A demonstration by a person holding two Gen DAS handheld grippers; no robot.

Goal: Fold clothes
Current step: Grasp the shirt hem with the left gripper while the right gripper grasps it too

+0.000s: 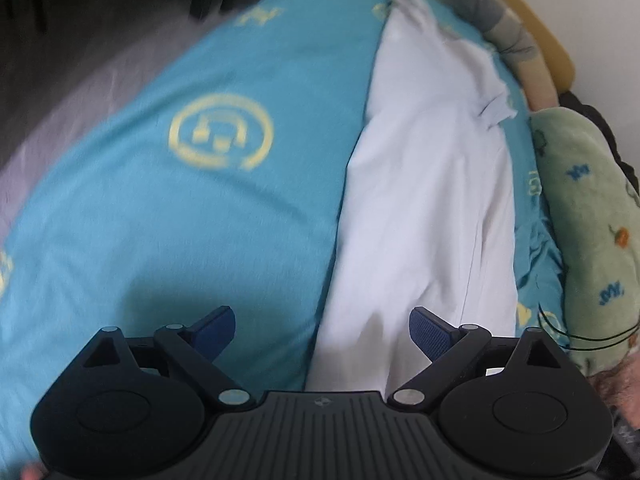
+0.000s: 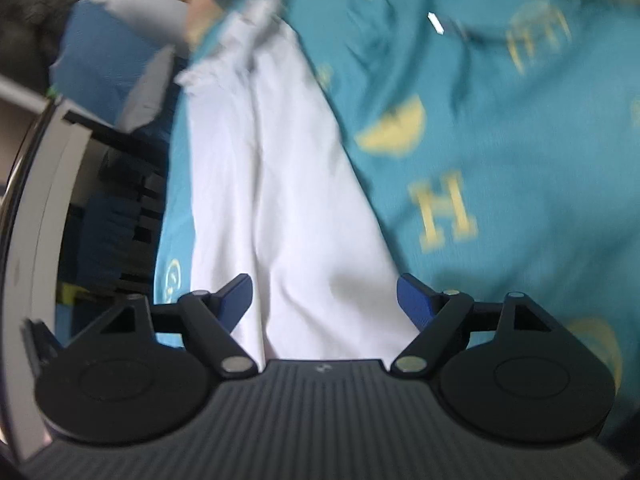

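The white garment (image 1: 432,200) lies flat on the teal bedspread (image 1: 180,220), folded into a long narrow strip. In the left wrist view its long axis runs from the near edge, directly under the tool, away toward the far end of the bedspread, leaning slightly right. The far end narrows and finishes in a ragged, bunched edge; the near end is wider and passes out of sight beneath the tool body.

The left gripper (image 1: 322,330) hangs over the near end of the strip. Its two blue pads are spread wide apart and nothing sits between them. The left pad is over bare bedspread; the right pad is over white cloth. Contact with the cloth cannot be determined.

In the right wrist view the same garment (image 2: 272,184) again runs lengthwise away from the tool, with its crumpled far end leaning left. The right gripper (image 2: 324,300) has its pads fully spread, one on each side of the strip's near end, gripping nothing. This view is motion-blurred.

A green patterned cushion (image 1: 592,220) lies at the right edge of the bedspread, just beyond the garment. A grey and beige pillow (image 1: 492,20) lies past the garment's far end.
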